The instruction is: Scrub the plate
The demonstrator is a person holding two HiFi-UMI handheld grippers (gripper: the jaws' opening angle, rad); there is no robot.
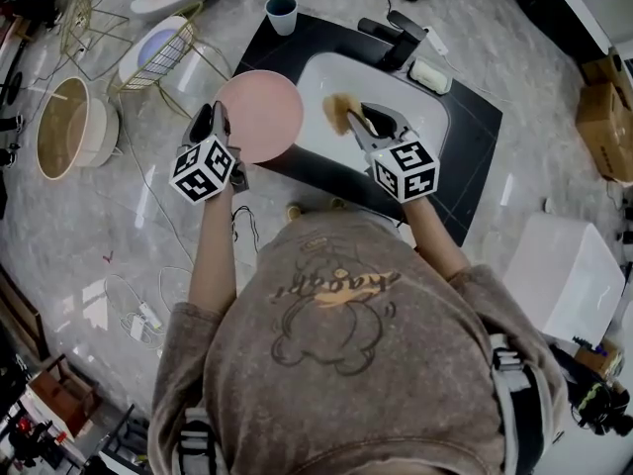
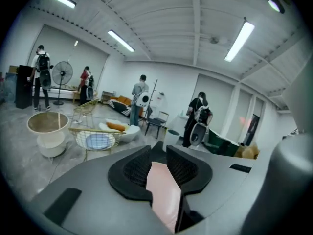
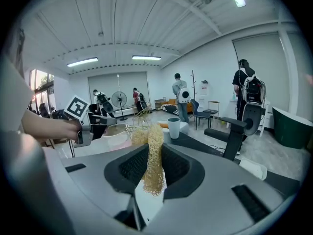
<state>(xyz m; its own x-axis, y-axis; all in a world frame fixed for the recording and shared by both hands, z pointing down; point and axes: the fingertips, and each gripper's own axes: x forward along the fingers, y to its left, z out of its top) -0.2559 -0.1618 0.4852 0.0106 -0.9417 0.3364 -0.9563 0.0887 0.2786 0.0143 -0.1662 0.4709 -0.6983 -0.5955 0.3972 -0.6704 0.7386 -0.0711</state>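
Head view: a person at a counter grips the rim of a pink plate [image 1: 262, 115] with the left gripper [image 1: 214, 125]. The plate is held clear of the counter, beside the white sink [image 1: 420, 107], with its face turned up toward the camera. The right gripper [image 1: 362, 125] hangs over the basin, clenched on a tan fibre scrubber [image 1: 339, 112]. The plate lies to the scrubber's left, near it but not touching, so a scrubbing stroke would likely have to travel leftward from the right hand.

Left gripper view: the plate runs edge-on between the two black jaws, its rim pinched by the pads and its pink body extending toward the lens. Beyond it stand a wire basket [image 2: 95, 138] and a pale bucket [image 2: 48, 131].

Right gripper view: the scrubber stands upright between the jaws, squeezed at its middle with frayed ends above and below. The other gripper's marker cube appears off to the left, confirming which way the plate lies.
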